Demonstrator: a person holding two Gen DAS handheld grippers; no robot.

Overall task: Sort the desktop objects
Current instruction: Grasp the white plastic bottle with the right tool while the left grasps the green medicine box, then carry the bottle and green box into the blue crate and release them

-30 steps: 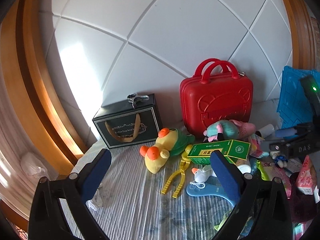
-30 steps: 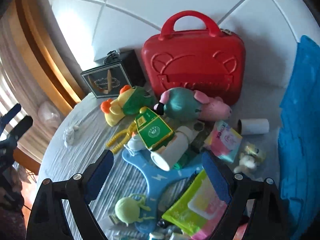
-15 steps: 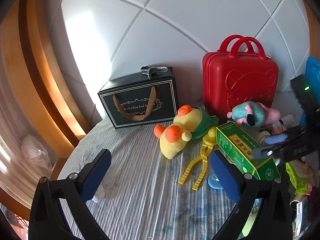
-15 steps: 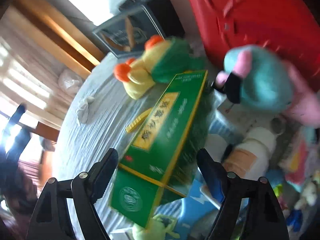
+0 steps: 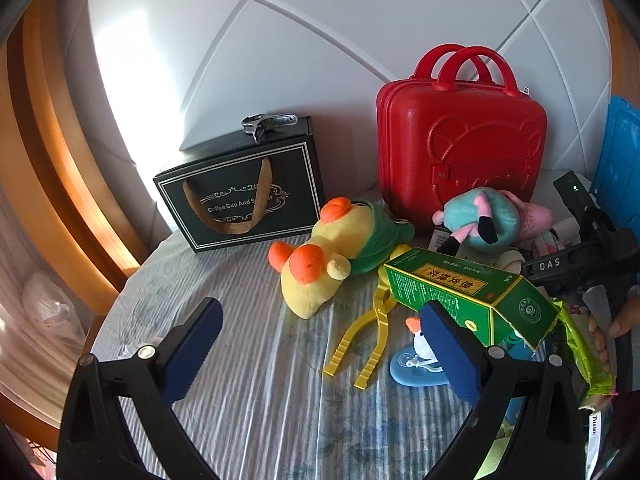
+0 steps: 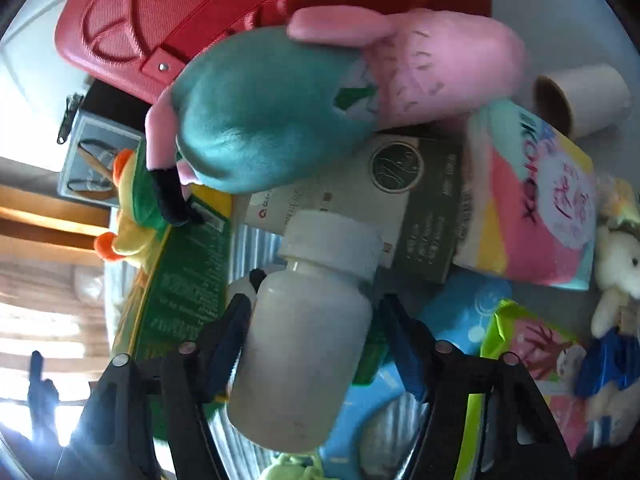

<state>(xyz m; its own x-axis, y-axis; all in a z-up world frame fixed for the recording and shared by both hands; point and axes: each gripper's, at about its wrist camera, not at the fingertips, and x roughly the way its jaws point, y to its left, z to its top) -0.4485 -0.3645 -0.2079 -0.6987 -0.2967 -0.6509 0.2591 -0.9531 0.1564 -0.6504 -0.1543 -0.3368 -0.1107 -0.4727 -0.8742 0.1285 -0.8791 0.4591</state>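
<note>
My right gripper (image 6: 316,316) has its blue pads on both sides of a white plastic bottle (image 6: 304,340) lying in the clutter; the left pad touches it, a small gap shows at the right pad. A green box (image 6: 188,276) lies left of the bottle and shows in the left wrist view (image 5: 460,292). A teal and pink plush (image 6: 320,96) lies just beyond. My left gripper (image 5: 320,340) is open and empty above the striped cloth (image 5: 260,400), near a yellow duck plush (image 5: 320,268) and yellow tongs (image 5: 368,344). The right gripper's black body (image 5: 584,264) shows at the right edge of the left wrist view.
A red case (image 5: 460,152) and a black gift box (image 5: 244,196) stand against the white wall. A pink tissue pack (image 6: 532,204), a cardboard roll (image 6: 580,100), a small white plush (image 6: 616,272), a dark carton (image 6: 400,200) and snack packets (image 6: 532,356) crowd the right side.
My right gripper has moved forward and down past the green box and narrowed around the white bottle. My left gripper has moved closer to the toys and stays open.
</note>
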